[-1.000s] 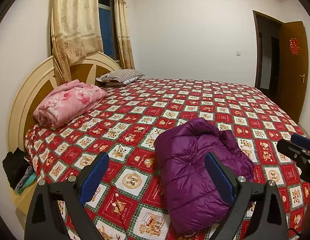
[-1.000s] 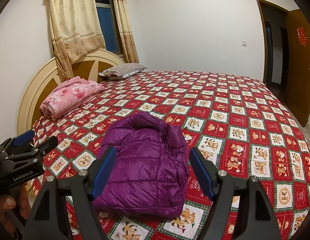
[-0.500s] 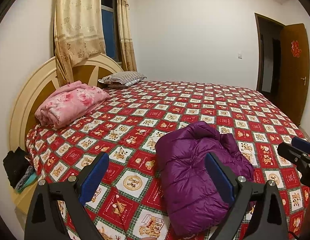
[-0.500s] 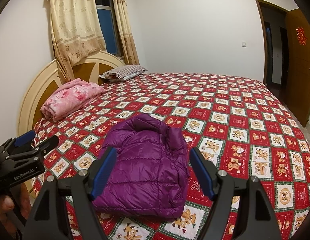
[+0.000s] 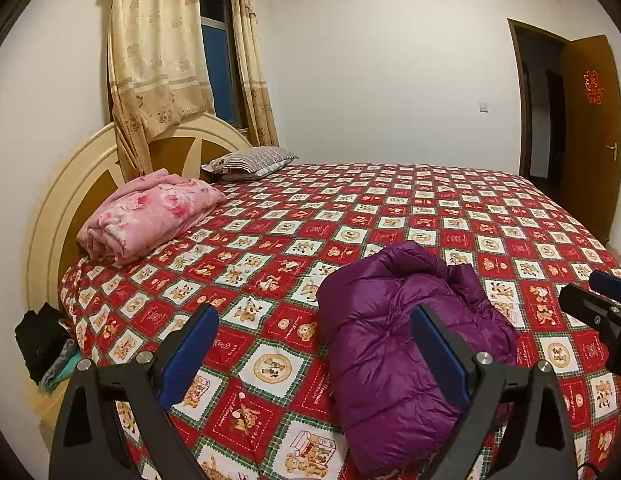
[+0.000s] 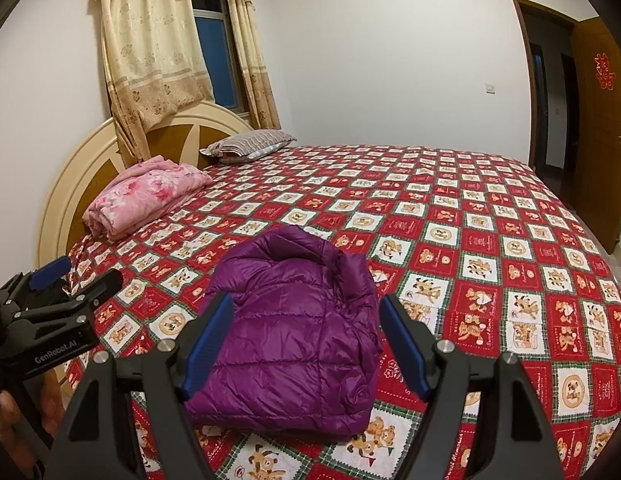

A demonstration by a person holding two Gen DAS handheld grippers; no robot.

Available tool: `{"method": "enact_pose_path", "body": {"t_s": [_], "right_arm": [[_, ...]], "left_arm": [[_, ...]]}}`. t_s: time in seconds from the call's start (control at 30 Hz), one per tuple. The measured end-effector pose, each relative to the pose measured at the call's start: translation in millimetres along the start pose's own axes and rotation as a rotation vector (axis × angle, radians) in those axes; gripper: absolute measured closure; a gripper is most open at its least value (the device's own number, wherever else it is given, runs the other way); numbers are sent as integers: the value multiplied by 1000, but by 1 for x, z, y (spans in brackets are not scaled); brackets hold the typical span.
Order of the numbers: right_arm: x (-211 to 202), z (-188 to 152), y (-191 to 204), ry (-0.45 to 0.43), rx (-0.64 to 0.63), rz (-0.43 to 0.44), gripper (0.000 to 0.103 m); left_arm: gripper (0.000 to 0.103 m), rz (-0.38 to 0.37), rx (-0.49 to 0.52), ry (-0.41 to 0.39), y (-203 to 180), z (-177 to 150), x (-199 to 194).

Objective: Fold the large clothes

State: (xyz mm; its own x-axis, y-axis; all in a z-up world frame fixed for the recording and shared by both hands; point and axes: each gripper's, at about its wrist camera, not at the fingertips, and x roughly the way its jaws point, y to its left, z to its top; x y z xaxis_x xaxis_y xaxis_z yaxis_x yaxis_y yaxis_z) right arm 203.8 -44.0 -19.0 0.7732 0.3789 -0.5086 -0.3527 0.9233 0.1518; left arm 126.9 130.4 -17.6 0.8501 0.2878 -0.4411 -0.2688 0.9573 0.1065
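Observation:
A purple puffer jacket (image 5: 402, 332) lies folded into a compact bundle near the front edge of the bed (image 5: 350, 208); it also shows in the right wrist view (image 6: 294, 336). My left gripper (image 5: 314, 356) is open and empty, held above the bed to the left of the jacket. My right gripper (image 6: 306, 344) is open and empty, held above the jacket without touching it. The right gripper shows at the right edge of the left wrist view (image 5: 598, 300), and the left gripper at the left edge of the right wrist view (image 6: 66, 280).
The bed has a red checked cover with bear prints (image 6: 470, 240). A folded pink blanket (image 5: 150, 212) and a striped pillow (image 5: 250, 160) lie by the headboard (image 5: 70, 184). Dark clothes (image 5: 42, 344) sit beside the bed. An open door (image 5: 590, 132) is at right.
Both grippers have drawn back and risen slightly from the jacket. The jacket has not moved and both grippers stay open.

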Motion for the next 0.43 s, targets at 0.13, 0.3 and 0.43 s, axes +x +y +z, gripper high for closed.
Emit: {"method": "enact_pose_path", "body": {"t_s": [0.13, 0.3, 0.43], "right_arm": [[0, -2, 2, 5, -1, 3, 25], [2, -4, 5, 11, -1, 5, 25], [2, -4, 3, 9, 0, 6, 25]], "left_arm": [[6, 5, -8, 0, 1, -1, 2], [6, 15, -6, -18, 2, -3, 0], [6, 7, 1, -29, 0, -4, -1]]}}
